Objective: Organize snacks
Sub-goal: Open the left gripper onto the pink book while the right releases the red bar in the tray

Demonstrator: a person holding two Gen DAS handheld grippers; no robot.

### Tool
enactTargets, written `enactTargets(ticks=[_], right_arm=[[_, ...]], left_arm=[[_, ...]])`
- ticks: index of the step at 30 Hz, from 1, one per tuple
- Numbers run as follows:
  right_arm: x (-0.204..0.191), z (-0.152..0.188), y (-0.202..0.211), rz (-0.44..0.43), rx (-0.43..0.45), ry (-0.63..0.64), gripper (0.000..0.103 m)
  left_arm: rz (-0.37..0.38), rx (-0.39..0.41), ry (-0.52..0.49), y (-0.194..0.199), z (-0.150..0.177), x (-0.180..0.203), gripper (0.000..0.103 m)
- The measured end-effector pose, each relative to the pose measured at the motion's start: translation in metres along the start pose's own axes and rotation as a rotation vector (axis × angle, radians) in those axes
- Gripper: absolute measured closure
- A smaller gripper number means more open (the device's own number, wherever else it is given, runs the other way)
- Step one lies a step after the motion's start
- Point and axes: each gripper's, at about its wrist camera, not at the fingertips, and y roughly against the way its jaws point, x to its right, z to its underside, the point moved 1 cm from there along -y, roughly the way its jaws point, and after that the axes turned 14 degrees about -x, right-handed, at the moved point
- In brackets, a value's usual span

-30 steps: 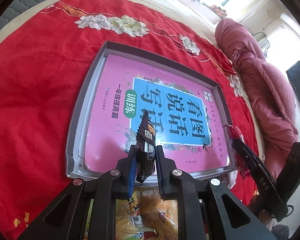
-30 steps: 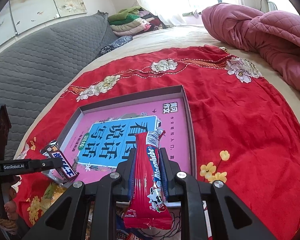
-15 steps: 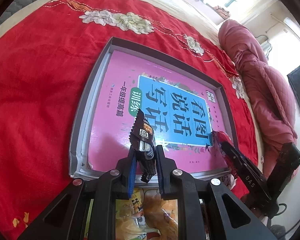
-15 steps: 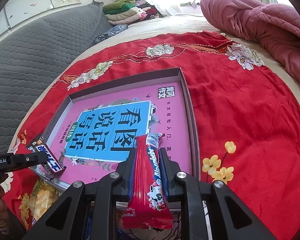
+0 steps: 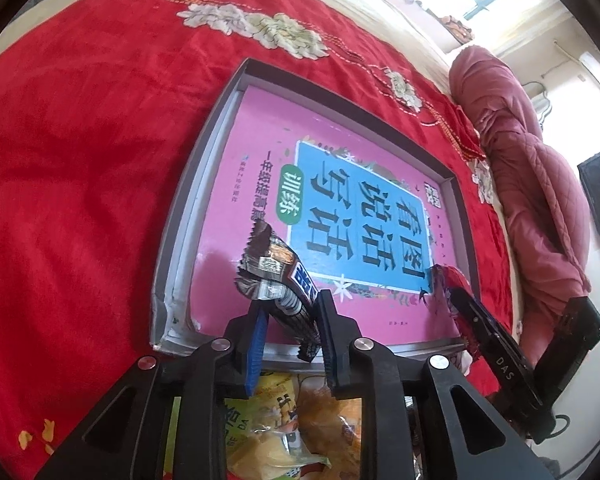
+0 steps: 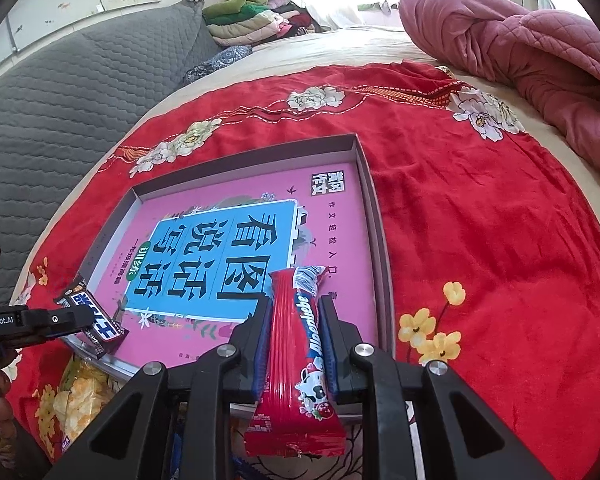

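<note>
Over the tray's (image 5: 188,216) near edge, my left gripper (image 5: 290,320) has its jaws opening around the dark snack bar (image 5: 278,280); it may tip outside. My right gripper (image 6: 294,320) clamps the red snack stick (image 6: 296,344).

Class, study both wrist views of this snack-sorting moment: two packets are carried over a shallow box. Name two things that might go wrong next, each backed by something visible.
1. The left gripper has its jaws opening around the dark chocolate bar, which hangs tilted near the grey box's near rim. It may land on the rim or outside.
2. The red snack stick, clamped in the right gripper, overhangs both ends; it might swing or catch the box wall.
</note>
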Motion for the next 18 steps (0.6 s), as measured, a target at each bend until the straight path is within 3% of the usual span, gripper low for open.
enactTargets(ticks=[7,11,18], right_arm=[[-0.0040,0.0002,0.0036,0.025,0.014,0.020,0.080],[-0.0039,0.0005,0.0025,0.036,0.007,0.021,0.071],[-0.0012,0.0000,0.0034,0.038,0.007,0.010,0.070]], left_arm=[[-0.014,-0.011,0.004,-0.0028,0.0020,-0.0005,0.069],[-0.016,-0.012,0.000,-0.0024,0.0020,0.0002,0.066],[-0.026,-0.012,-0.009,-0.0002,0.0023,0.0036,0.057]])
